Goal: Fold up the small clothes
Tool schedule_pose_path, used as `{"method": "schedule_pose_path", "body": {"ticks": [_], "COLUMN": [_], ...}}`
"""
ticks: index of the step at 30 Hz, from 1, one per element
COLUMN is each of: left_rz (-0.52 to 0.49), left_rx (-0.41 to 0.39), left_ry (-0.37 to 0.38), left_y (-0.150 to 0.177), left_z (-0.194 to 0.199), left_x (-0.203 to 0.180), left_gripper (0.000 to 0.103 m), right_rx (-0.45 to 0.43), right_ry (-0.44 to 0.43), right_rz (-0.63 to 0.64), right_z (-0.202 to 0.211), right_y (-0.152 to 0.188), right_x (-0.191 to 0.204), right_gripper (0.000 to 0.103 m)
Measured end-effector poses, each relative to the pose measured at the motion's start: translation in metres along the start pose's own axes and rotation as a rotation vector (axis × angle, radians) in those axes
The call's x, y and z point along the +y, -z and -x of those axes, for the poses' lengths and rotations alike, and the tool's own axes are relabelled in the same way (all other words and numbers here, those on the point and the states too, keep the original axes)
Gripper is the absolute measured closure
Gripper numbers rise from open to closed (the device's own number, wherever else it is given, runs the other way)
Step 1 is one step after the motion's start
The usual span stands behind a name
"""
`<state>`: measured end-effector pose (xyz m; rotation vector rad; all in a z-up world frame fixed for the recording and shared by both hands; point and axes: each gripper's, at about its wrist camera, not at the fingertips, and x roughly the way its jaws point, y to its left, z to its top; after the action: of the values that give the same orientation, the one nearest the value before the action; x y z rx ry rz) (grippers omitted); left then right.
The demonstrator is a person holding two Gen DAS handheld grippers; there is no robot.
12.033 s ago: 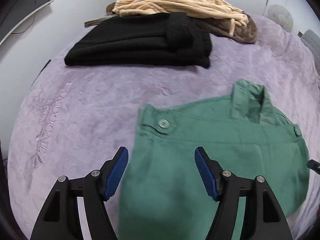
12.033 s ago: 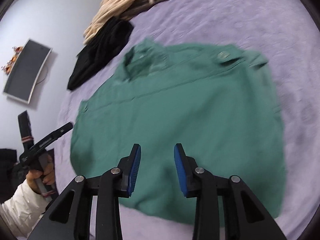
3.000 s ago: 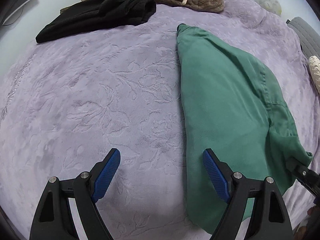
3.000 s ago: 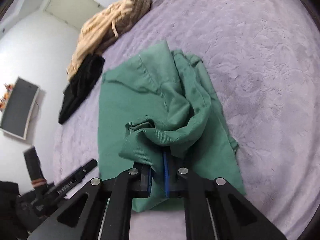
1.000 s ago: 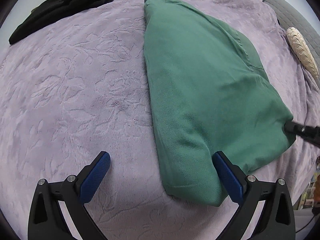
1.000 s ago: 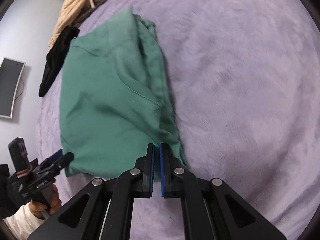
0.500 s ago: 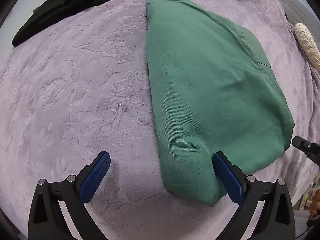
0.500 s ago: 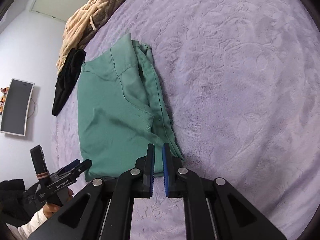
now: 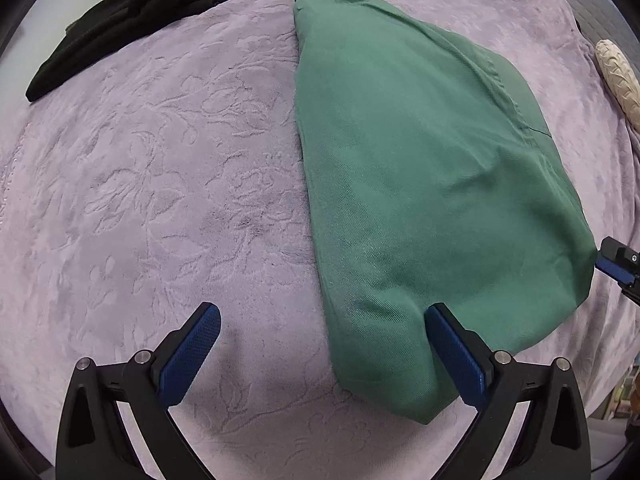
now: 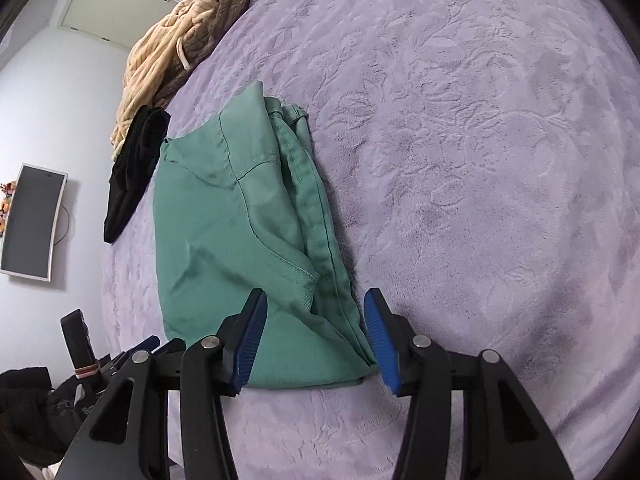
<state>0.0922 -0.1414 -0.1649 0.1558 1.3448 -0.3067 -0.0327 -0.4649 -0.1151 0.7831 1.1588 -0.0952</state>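
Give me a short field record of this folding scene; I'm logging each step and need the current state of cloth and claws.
garment: green garment, folded into a narrow stack, flat on the purple blanket
left claw: open, one blue pad over the garment's near corner, not gripping
right claw: jaws opening, garment's near edge between them, pads not pressing
other clothes: black garment and beige knit at the far end

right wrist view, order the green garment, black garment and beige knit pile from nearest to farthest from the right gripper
1. Green garment: folded on the purple blanket, its near corner lies between the opening jaws of the right gripper, not pinched.
2. Black garment: farther back, off the green one's left edge.
3. Beige knit pile: farthest, at the blanket's far end behind the black garment.
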Motion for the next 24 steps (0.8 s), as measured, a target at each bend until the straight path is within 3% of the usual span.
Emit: {"method": "schedule_pose_path", "body": {"ticks": [5, 14, 24], "left_rz": [0.018, 0.031, 0.05], "left_rx": [-0.01, -0.013, -0.019], "left_ry": [-0.009, -0.023, -0.006], "left_y": [-0.006, -0.022, -0.045], "left_z": [-0.001, -0.004, -0.008], "left_x": [0.005, 0.006, 0.014], "left_gripper": [0.001, 0.001, 0.001], "right_rx": [0.007, 0.013, 0.013], "right_ry": [-0.003, -0.003, -0.009], "right_rz": [0.013, 0.032, 0.069], "right_z": [-0.003, -0.008, -0.015], "right_y": [-0.005, -0.009, -0.026], "right_x": [0.004, 0.007, 0.013], "right_gripper": [0.047, 0.03, 0.029]}}
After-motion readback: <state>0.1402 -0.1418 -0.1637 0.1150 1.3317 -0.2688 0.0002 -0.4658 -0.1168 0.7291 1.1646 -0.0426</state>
